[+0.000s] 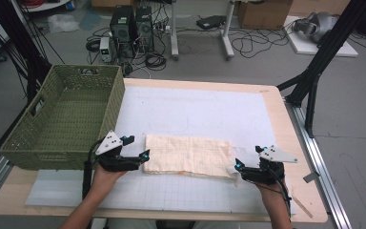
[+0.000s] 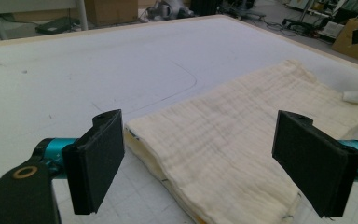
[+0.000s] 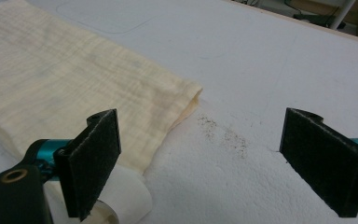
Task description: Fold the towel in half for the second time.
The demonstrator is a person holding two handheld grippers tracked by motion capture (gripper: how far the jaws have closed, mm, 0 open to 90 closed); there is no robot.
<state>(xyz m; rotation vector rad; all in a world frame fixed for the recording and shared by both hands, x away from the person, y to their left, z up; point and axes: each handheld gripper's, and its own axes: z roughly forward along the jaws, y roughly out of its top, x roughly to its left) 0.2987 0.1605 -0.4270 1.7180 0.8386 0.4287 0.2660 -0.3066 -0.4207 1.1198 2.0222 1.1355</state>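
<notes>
A folded cream cloth point(image 1: 188, 155) lies flat on the white mat point(image 1: 195, 109), its long side running left to right. My left gripper point(image 1: 145, 156) rests at the cloth's left end, jaws wide open. In the left gripper view the layered edge of the cloth point(image 2: 223, 140) lies between the two black pads of the left gripper point(image 2: 205, 161), and neither pad touches it. My right gripper point(image 1: 238, 168) sits at the cloth's right end, also open. In the right gripper view the cloth point(image 3: 74, 79) lies beyond the left pad, with bare mat between the jaws of the right gripper point(image 3: 209, 161).
A green woven basket point(image 1: 112, 102) stands at the table's left, close behind my left hand. A curled white tag point(image 3: 121, 196) lies by the cloth's right corner. The wooden table edge point(image 1: 286, 133) runs just right of the mat. Cables and computer cases are on the floor beyond.
</notes>
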